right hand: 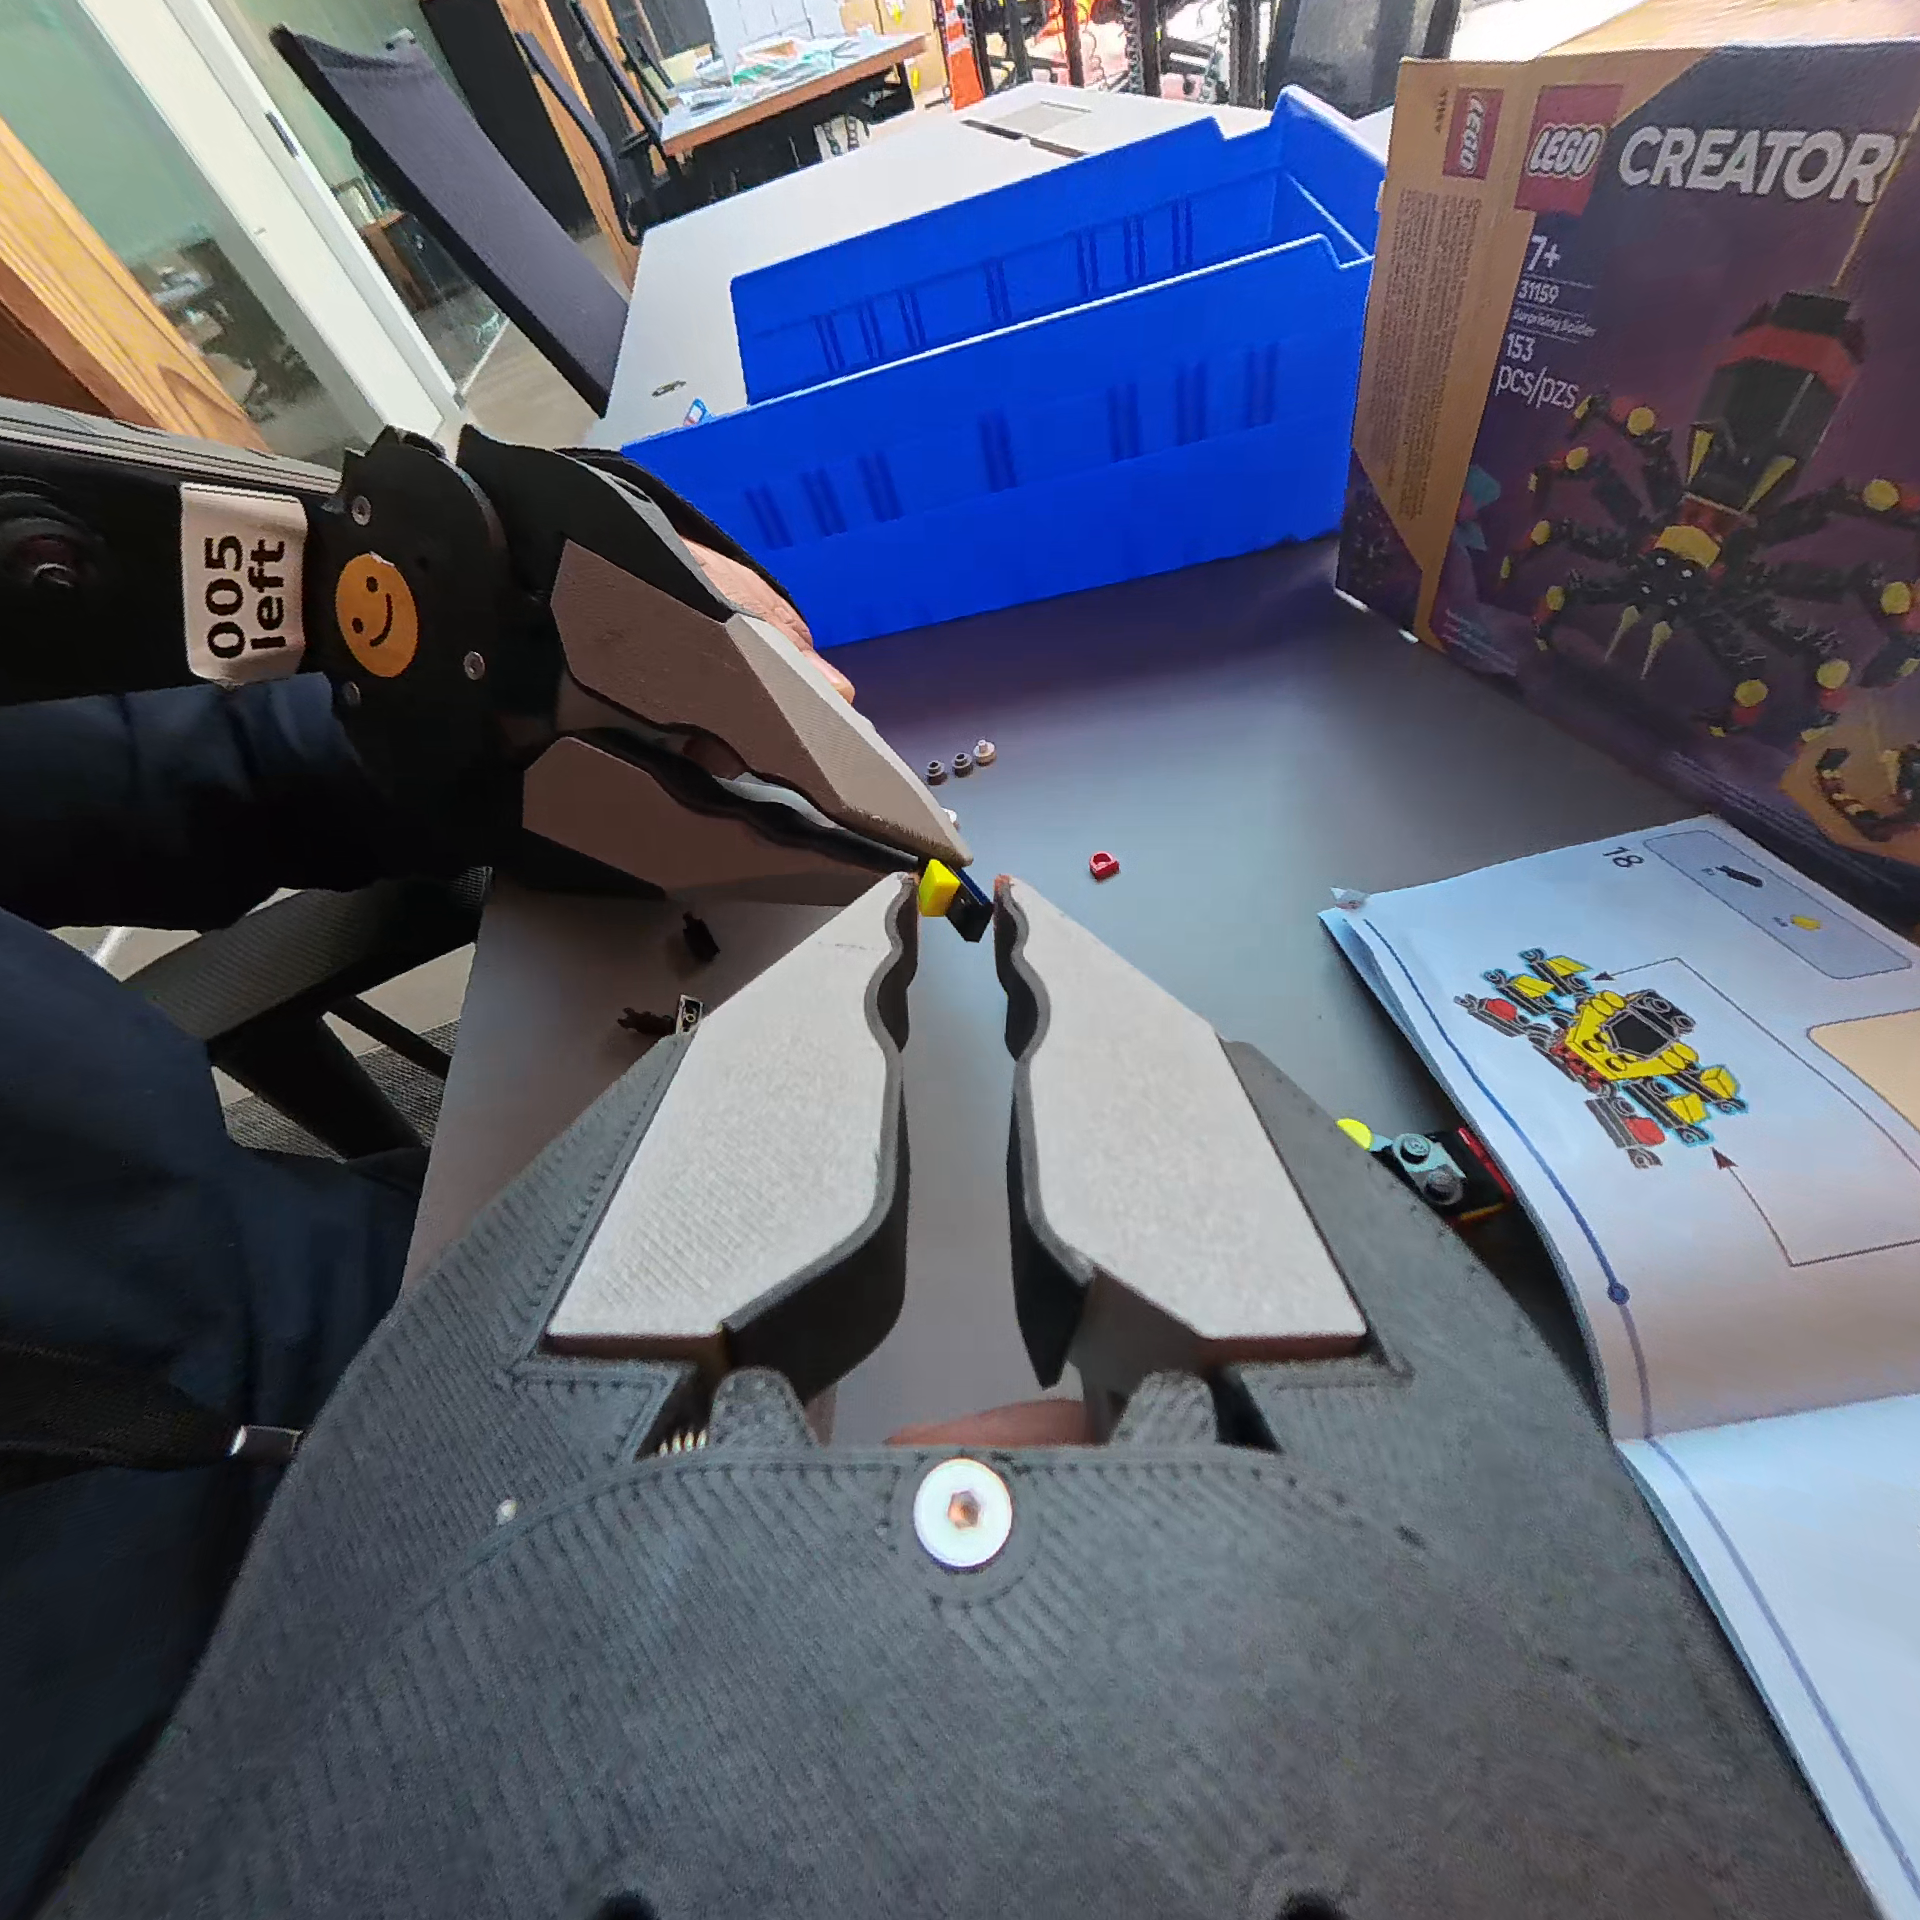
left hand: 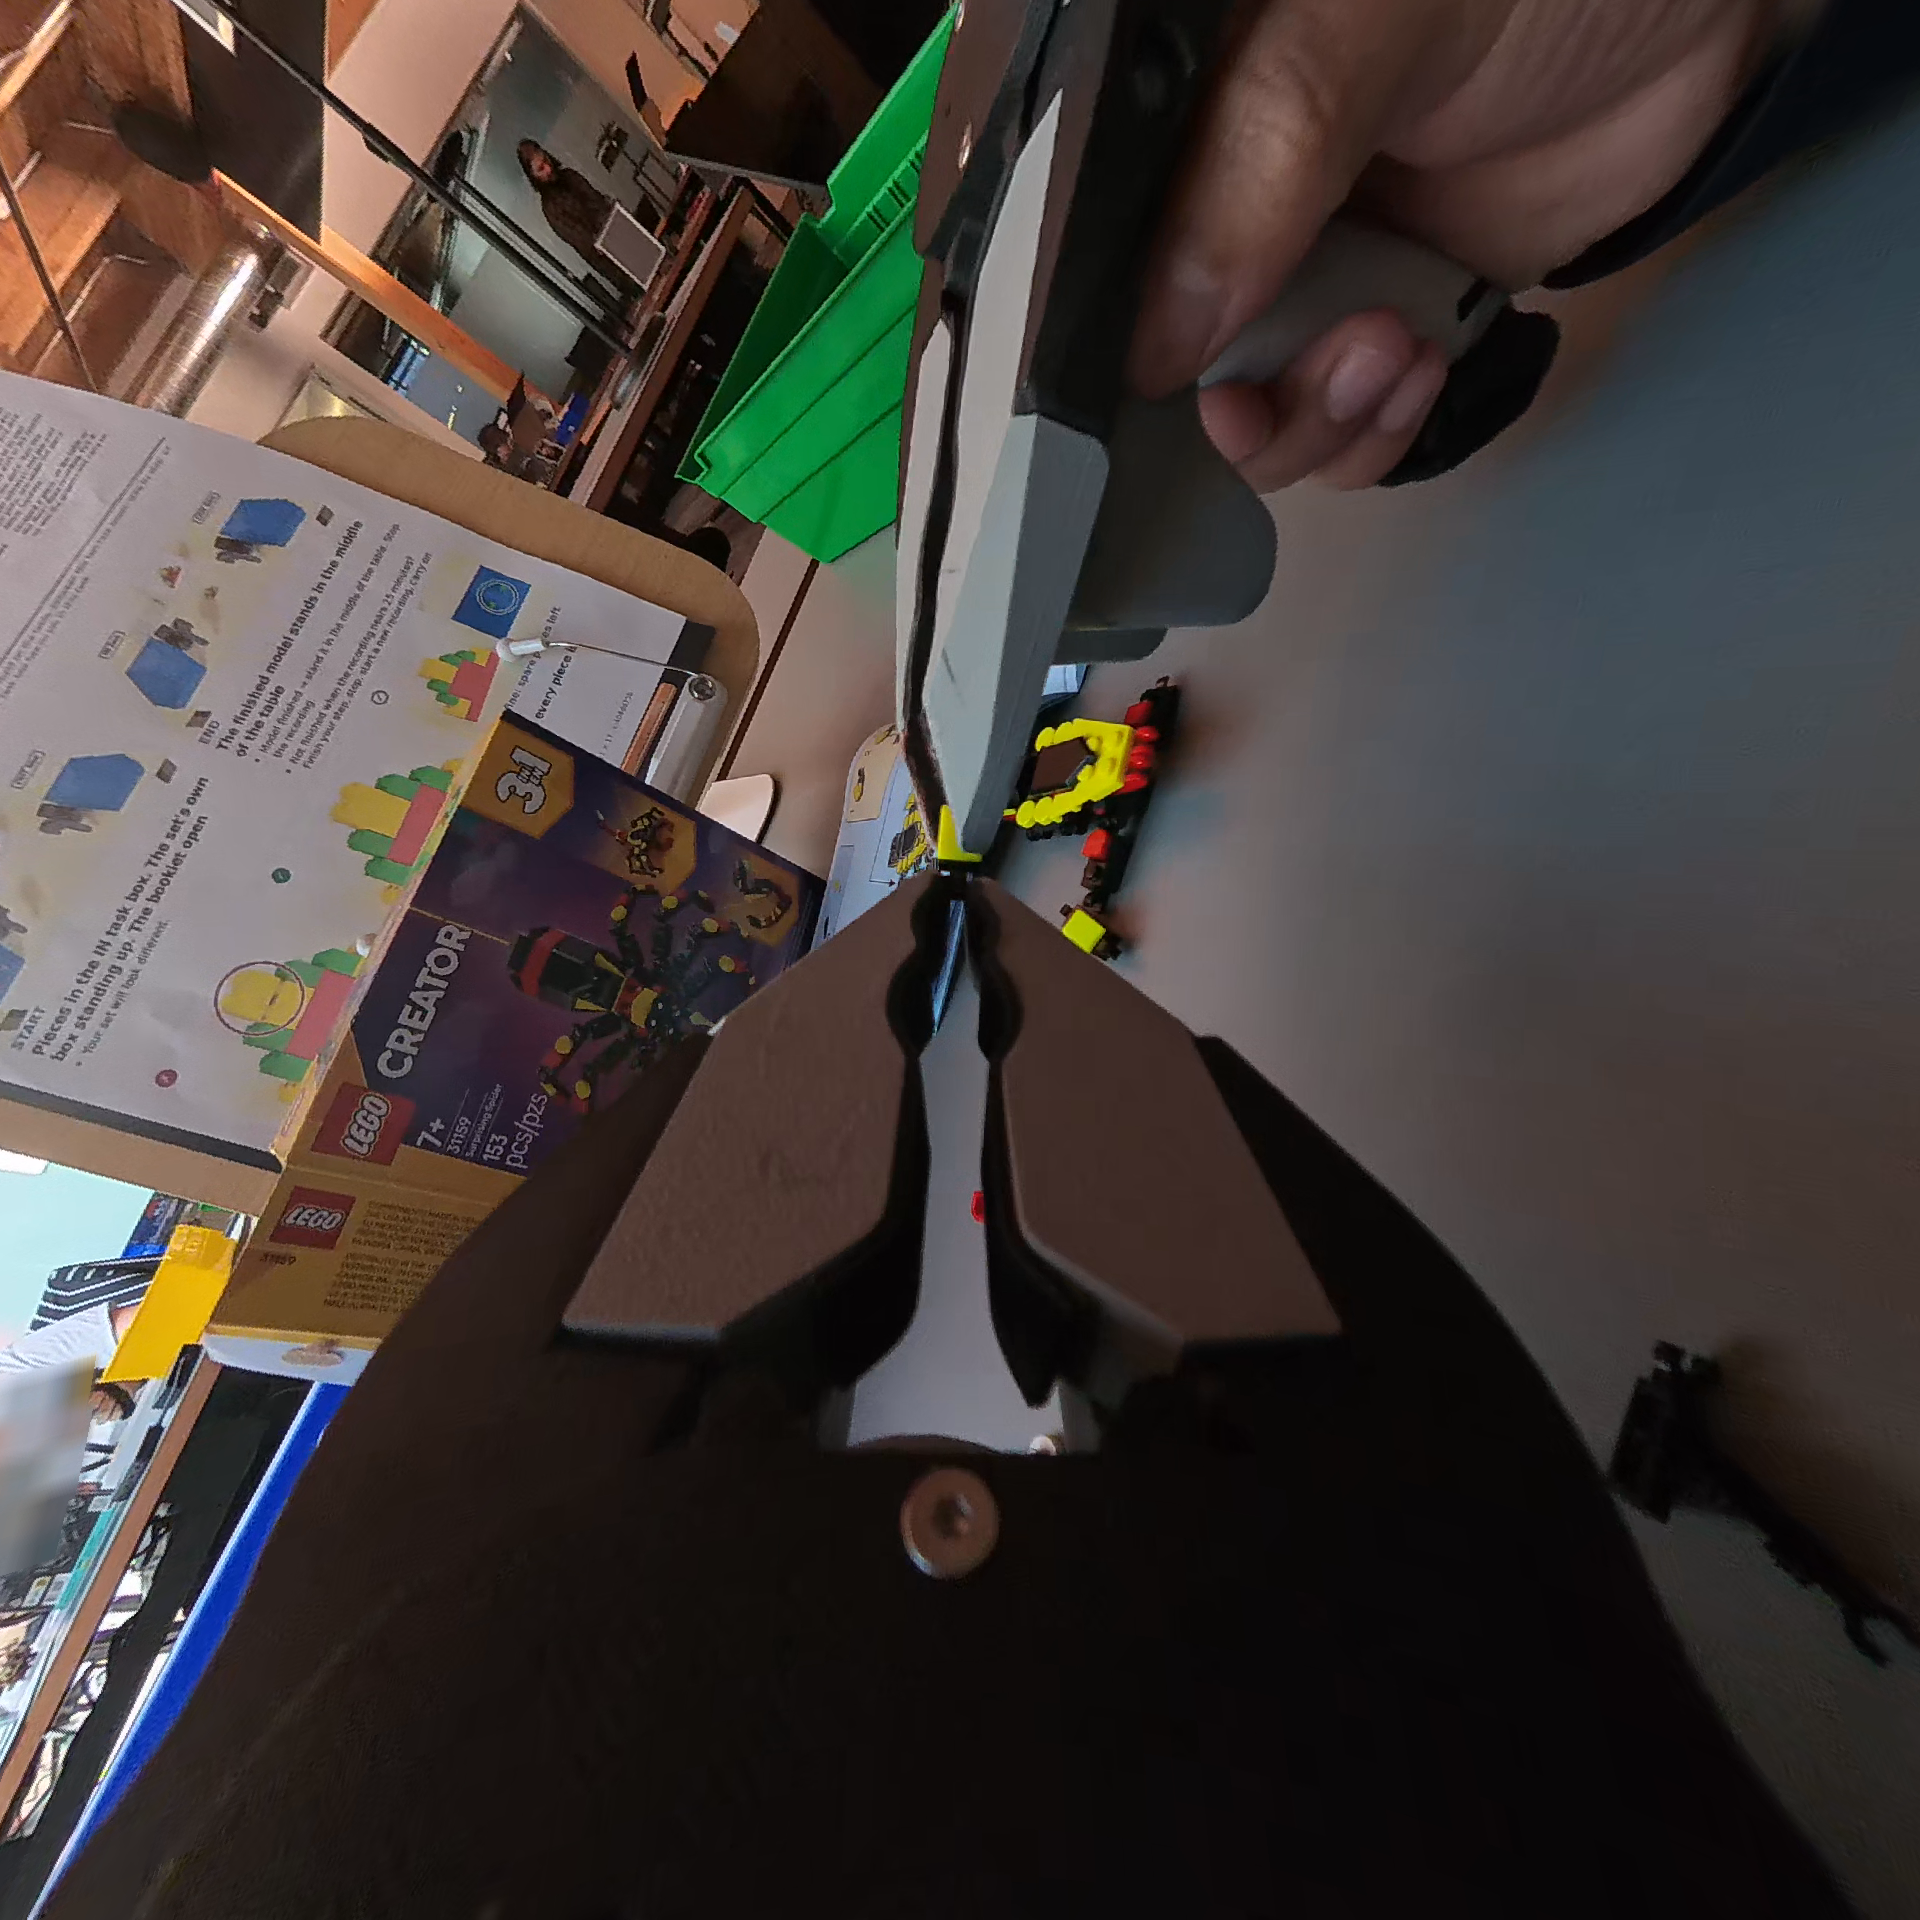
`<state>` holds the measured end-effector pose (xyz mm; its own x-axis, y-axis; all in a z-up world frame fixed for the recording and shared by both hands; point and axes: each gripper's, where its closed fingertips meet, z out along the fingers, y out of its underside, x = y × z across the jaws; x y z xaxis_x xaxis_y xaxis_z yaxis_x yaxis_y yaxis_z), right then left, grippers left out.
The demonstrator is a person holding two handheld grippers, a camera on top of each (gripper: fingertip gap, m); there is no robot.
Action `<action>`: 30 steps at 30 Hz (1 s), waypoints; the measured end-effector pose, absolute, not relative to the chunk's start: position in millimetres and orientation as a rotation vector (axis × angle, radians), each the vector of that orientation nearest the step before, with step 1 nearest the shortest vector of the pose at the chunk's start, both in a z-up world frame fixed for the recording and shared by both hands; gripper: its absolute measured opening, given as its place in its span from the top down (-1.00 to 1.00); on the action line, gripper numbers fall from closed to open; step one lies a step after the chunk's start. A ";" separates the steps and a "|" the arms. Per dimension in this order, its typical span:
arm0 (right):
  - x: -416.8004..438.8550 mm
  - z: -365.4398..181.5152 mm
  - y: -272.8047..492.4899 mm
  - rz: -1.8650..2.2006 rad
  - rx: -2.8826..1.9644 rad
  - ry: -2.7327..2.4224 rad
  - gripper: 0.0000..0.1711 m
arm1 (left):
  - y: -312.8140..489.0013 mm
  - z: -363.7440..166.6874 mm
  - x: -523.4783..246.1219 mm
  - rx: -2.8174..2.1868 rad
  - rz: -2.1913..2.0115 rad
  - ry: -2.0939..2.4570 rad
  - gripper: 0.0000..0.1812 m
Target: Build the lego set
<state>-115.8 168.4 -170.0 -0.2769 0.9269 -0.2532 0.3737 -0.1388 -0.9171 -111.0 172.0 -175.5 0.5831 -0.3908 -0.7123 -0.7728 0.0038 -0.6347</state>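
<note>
Left gripper (right hand: pixel 940 868) jaws pinched on a small yellow-and-black brick piece (right hand: pixel 951 894), held above the grey table (right hand: pixel 1247 727). Right gripper (right hand: pixel 956 899) jaws slightly apart, tips flanking that piece, grip unclear. Half-built yellow-black model (left hand: pixel 1091 790) sits beyond; booklet (right hand: pixel 1662 1091) open at right.

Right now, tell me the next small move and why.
Probably press the grippers gently together, to seat the yellow brick on the black part of the small piece: the left gripper and right gripper both pinch it above the table.
</note>
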 end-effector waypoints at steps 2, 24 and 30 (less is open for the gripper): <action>-115.8 -170.2 168.2 1.429 -1.464 -1.625 0.88 | 171.9 -175.5 -111.1 -1.613 0.400 0.995 0.99; -112.7 -146.1 162.3 1.207 -1.128 -1.636 0.68 | 166.7 -147.7 -108.2 -1.434 0.409 0.923 0.99; -111.4 -142.2 159.3 1.176 -1.073 -1.635 0.75 | 166.9 -154.7 -99.1 -1.563 0.042 0.836 0.99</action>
<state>-111.4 159.3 -142.2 -0.2877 0.9471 0.1425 0.1665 0.1959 -0.9664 -99.1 166.9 -154.7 0.7324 -0.4757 -0.4871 -0.5225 0.0661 -0.8501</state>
